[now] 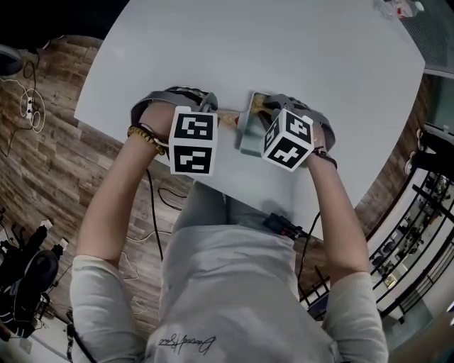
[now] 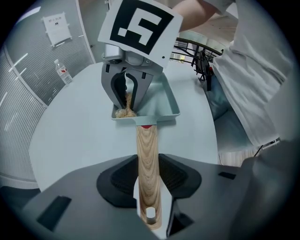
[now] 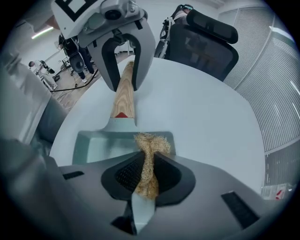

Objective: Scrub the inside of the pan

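Note:
A pale grey-green rectangular pan (image 1: 247, 133) lies on the white table (image 1: 298, 49) close to its near edge, its wooden handle (image 1: 227, 118) pointing to the left. My left gripper (image 2: 149, 187) points steeply down, shut on that handle (image 2: 147, 159) near its end. My right gripper (image 3: 146, 176) is shut on a tan fibrous scrubber (image 3: 149, 150), which hangs over the pan (image 3: 93, 145) at its wall farthest from the handle. In the left gripper view, the scrubber (image 2: 124, 111) sits in the pan's (image 2: 164, 105) left corner under the right gripper (image 2: 126, 96).
A water bottle (image 2: 62, 71) stands near the far table edge. A black office chair (image 3: 206, 33) is behind the table. Cables (image 1: 32, 106) lie on the wooden floor at the left. Small items (image 1: 401, 8) sit at the table's far right corner.

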A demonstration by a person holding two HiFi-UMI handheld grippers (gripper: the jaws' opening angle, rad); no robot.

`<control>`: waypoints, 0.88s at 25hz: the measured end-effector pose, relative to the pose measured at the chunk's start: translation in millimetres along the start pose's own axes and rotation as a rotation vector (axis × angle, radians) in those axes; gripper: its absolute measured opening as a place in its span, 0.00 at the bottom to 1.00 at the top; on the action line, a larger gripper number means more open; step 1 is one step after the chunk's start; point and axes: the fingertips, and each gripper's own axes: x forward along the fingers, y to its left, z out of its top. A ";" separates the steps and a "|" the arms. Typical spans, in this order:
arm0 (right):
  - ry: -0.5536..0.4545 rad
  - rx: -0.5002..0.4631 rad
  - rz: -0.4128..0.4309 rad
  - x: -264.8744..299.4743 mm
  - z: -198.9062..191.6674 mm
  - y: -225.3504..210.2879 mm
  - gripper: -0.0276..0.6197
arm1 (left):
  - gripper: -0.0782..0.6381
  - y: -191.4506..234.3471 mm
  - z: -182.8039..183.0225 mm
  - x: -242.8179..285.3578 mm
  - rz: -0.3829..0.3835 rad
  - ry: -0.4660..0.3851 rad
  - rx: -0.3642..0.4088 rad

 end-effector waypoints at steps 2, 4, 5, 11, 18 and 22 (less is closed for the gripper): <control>0.031 -0.035 0.013 1.4 -1.3 2.9 0.16 | 0.31 0.0 1.0 0.0 0.005 -0.001 -0.023; 0.059 -0.067 0.031 1.1 -3.7 6.6 0.16 | 0.31 1.0 2.6 0.2 0.014 0.003 -0.038; 0.067 -0.078 0.041 0.2 -4.8 9.3 0.16 | 0.31 1.7 3.4 -0.1 0.019 0.005 -0.043; 0.095 -0.137 0.141 -3.5 -10.5 44.8 0.16 | 0.31 4.5 3.7 1.8 0.034 0.011 -0.063; 0.112 -0.194 0.272 -8.1 -13.6 88.0 0.15 | 0.31 6.1 1.9 2.2 0.043 0.016 -0.069; 0.104 -0.189 0.293 -7.8 -14.5 95.3 0.15 | 0.31 6.6 1.6 3.9 0.042 0.026 -0.069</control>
